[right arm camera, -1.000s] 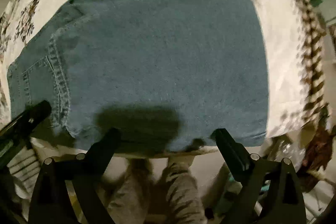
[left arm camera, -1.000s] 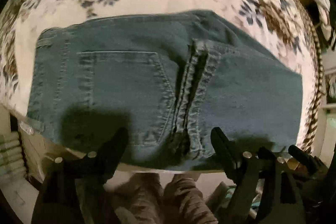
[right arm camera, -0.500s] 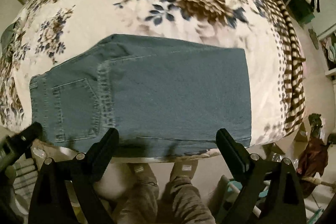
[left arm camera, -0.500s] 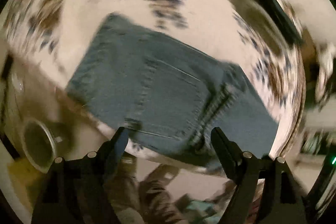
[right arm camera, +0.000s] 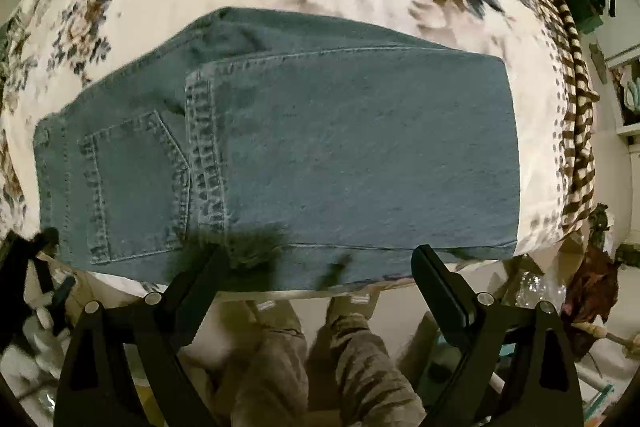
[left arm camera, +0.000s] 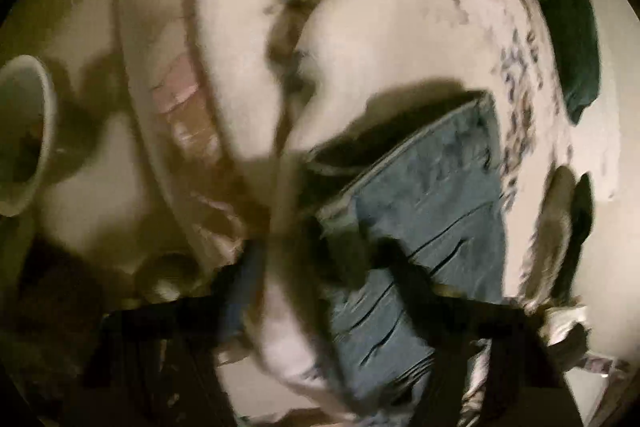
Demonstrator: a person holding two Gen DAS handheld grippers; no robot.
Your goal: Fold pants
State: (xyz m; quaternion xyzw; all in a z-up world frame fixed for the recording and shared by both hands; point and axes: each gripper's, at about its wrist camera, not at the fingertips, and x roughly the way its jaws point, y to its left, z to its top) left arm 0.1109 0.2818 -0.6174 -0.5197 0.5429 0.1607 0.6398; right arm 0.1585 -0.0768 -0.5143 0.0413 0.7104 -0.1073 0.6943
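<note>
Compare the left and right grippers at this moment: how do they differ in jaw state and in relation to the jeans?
The right gripper has its jaws spread wide with nothing between them, above the near edge of the folded jeans; the left gripper has its jaws closing, with denim and floral blanket between them. The right wrist view is sharp and looks straight down; the left wrist view is tilted and blurred. Both are black two-finger grippers at the jeans' edge.

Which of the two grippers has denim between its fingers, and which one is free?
The left gripper: its closing jaws straddle the jeans. The right gripper is open with nothing between.
</note>
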